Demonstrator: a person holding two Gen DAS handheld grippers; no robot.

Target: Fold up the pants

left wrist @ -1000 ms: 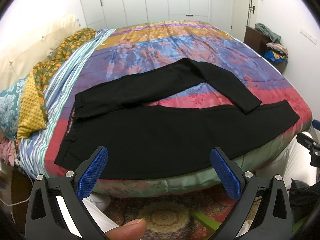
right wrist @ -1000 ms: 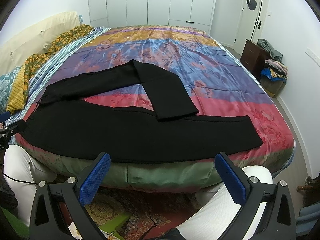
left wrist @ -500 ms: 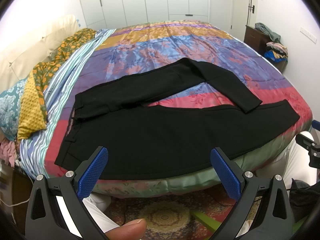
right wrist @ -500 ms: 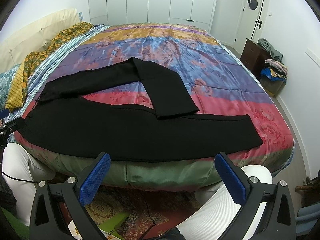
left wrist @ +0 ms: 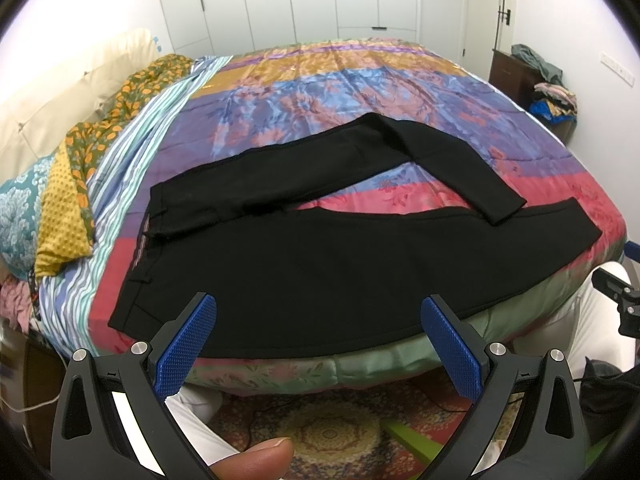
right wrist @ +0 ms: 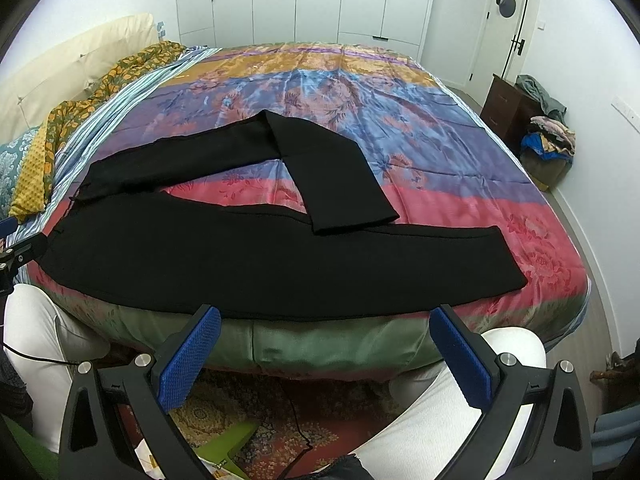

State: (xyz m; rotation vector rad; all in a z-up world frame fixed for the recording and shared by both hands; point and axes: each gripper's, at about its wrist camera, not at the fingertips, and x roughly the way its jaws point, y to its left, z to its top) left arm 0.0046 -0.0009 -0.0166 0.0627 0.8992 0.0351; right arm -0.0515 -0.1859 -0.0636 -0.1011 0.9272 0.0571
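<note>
On the bed (left wrist: pixel 360 80), black pants (left wrist: pixel 320 264) lie half-folded.

Black pants (left wrist: pixel 320 256) lie spread on the bed (left wrist: pixel 320 92).

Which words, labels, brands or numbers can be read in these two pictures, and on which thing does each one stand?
None: no readable text shows in either view.
Black pants: no label or brand visible.
Bedspread: floral pattern only, no lettering.
Left claw and right claw: no markings.

black pants (left wrist: pixel 320 264) on a floral bedspread (left wrist: pixel 320 92) banded orange, blue, purple, red; blue-padded tongs (left wrist: pixel 318 322).
</note>
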